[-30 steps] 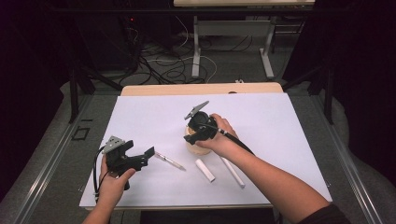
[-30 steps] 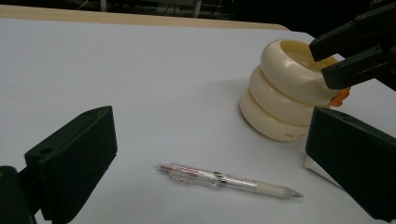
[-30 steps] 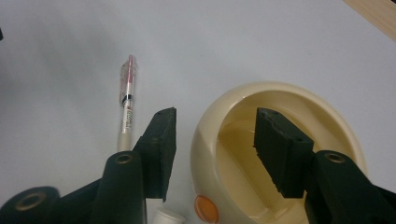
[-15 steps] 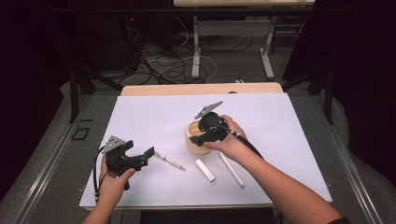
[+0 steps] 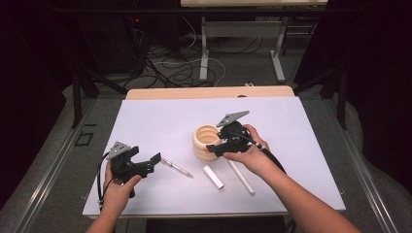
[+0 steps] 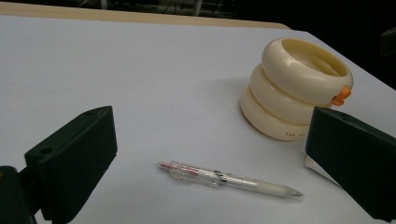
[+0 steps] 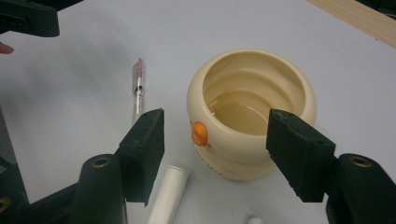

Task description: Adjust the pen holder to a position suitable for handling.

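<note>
A cream ribbed pot (image 5: 205,140) with an orange spot stands upright at mid-table, empty inside (image 7: 252,109). My right gripper (image 5: 217,148) is just right of it, open. Its jaws have just been opening; the pads (image 7: 148,140) stand clear of the pot's sides (image 7: 217,123). A clear pen (image 5: 177,167) lies left of the pot. My left gripper (image 5: 147,164) hovers at the front left, open (image 6: 205,126), with the pen (image 6: 229,179) lying on the sheet ahead of its jaws and the pot (image 6: 294,88) beyond.
Two white tubes (image 5: 213,176) (image 5: 241,177) lie in front of the pot, one beneath my right jaws (image 7: 167,196). The white sheet (image 5: 160,121) covers the table, whose wooden edge (image 5: 209,92) shows at the back. Cables and table legs lie beyond.
My right gripper has drawn off to the right, uncovering the pot, and its jaws now stand wider. The left gripper, pen and tubes have stayed put.
</note>
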The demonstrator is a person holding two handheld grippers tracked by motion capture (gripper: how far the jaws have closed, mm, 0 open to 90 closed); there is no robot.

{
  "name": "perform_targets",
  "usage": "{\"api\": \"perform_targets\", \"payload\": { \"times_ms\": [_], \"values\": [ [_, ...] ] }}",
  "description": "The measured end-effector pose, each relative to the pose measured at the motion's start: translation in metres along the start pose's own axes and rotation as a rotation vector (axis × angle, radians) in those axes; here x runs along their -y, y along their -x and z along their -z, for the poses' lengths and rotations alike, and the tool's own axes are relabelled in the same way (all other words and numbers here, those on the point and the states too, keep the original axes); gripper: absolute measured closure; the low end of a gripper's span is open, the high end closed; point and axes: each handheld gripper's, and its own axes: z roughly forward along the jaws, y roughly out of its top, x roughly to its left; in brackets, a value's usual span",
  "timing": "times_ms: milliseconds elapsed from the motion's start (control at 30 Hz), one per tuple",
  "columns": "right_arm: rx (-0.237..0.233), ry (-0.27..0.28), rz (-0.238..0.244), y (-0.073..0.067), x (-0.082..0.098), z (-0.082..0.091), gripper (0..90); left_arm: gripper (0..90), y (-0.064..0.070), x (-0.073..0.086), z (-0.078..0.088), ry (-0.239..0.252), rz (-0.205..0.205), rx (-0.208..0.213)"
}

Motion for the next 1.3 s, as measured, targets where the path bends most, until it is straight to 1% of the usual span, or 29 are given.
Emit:
{"api": "perform_targets", "payload": {
  "times_ms": [67,133,167,200,233,300,333,367,400,467,500,533,567,600,633,700,733,933,967,1000,1067,1100,1200,1233,1300],
  "values": [
    [0.002,0.002,-0.007,0.000,0.005,0.004,34.9,2.2,0.000,0.000,0.000,-0.003,0.000,-0.002],
    [0.018,0.015,-0.015,0.000,0.010,0.008,32.0,2.2,0.000,0.000,0.000,-0.002,0.000,-0.002],
    [0.022,0.016,-0.030,0.000,0.013,0.009,31.5,2.2,0.000,0.000,0.000,-0.002,0.000,-0.002],
    [0.016,0.016,-0.040,0.000,0.015,0.011,31.2,2.2,0.000,0.000,0.000,-0.002,0.001,-0.002],
    [0.021,0.020,-0.039,0.001,0.018,0.012,31.1,2.2,0.000,0.000,0.000,-0.003,0.001,-0.001],
    [0.018,0.015,-0.063,0.002,0.022,0.014,31.1,2.2,0.000,0.000,0.000,-0.003,0.001,-0.002],
    [0.015,0.031,-0.070,0.003,0.025,0.015,31.1,2.2,0.000,0.000,0.000,-0.003,0.000,-0.001],
    [0.013,0.014,-0.071,0.003,0.027,0.017,31.1,2.2,0.000,0.000,0.000,-0.004,0.000,-0.002],
    [0.013,0.028,-0.072,0.004,0.030,0.017,31.1,2.2,0.000,0.000,0.000,-0.004,0.000,-0.001],
    [0.023,0.016,-0.083,0.004,0.034,0.018,30.9,2.3,0.000,0.000,0.000,-0.004,0.000,-0.002],
    [0.026,0.008,-0.074,0.005,0.035,0.019,30.9,2.3,0.000,0.000,0.000,-0.004,-0.001,-0.002],
    [0.028,-0.005,-0.077,0.005,0.037,0.020,30.9,2.2,0.000,0.000,0.000,-0.004,0.000,-0.002],
    [0.035,0.014,-0.080,0.006,0.041,0.021,30.9,2.2,0.000,0.000,0.000,-0.005,0.000,-0.001],
    [0.035,0.019,-0.079,0.006,0.043,0.021,30.9,2.3,0.000,0.000,0.000,-0.005,0.000,-0.003],
    [0.037,0.010,-0.085,0.007,0.045,0.022,30.9,2.3,0.000,0.000,0.000,-0.005,0.000,-0.003],
    [0.041,0.022,-0.106,0.009,0.053,0.022,30.9,2.3,-0.001,0.001,-0.001,-0.007,0.000,-0.002],
    [0.039,0.016,-0.115,0.009,0.055,0.023,30.9,2.3,-0.001,0.001,-0.001,-0.008,0.001,-0.002],
    [0.040,0.031,-0.139,0.016,0.073,0.022,31.9,2.3,-0.001,0.001,-0.001,-0.008,0.004,-0.003],
    [0.045,0.032,-0.151,0.016,0.076,0.022,32.6,2.3,-0.001,0.001,-0.001,-0.010,0.004,-0.003],
    [0.045,0.026,-0.145,0.017,0.077,0.023,32.7,2.2,-0.001,0.001,-0.001,-0.008,0.004,-0.004],
    [0.051,0.027,-0.157,0.018,0.081,0.022,32.7,2.3,-0.001,0.001,0.000,-0.006,0.003,-0.004],
    [0.045,0.018,-0.164,0.019,0.083,0.022,32.7,2.3,0.000,0.000,0.000,-0.009,0.002,-0.002],
    [0.035,-0.024,-0.223,0.020,0.088,0.022,32.7,2.5,0.000,0.000,0.000,-0.014,0.002,0.000],
    [0.035,-0.022,-0.231,0.020,0.090,0.021,32.7,2.7,-0.001,0.000,0.000,-0.018,0.001,0.000],
    [0.031,-0.038,-0.254,0.022,0.093,0.020,32.7,2.7,-0.001,0.000,0.001,-0.016,0.005,0.000]
  ]
}}
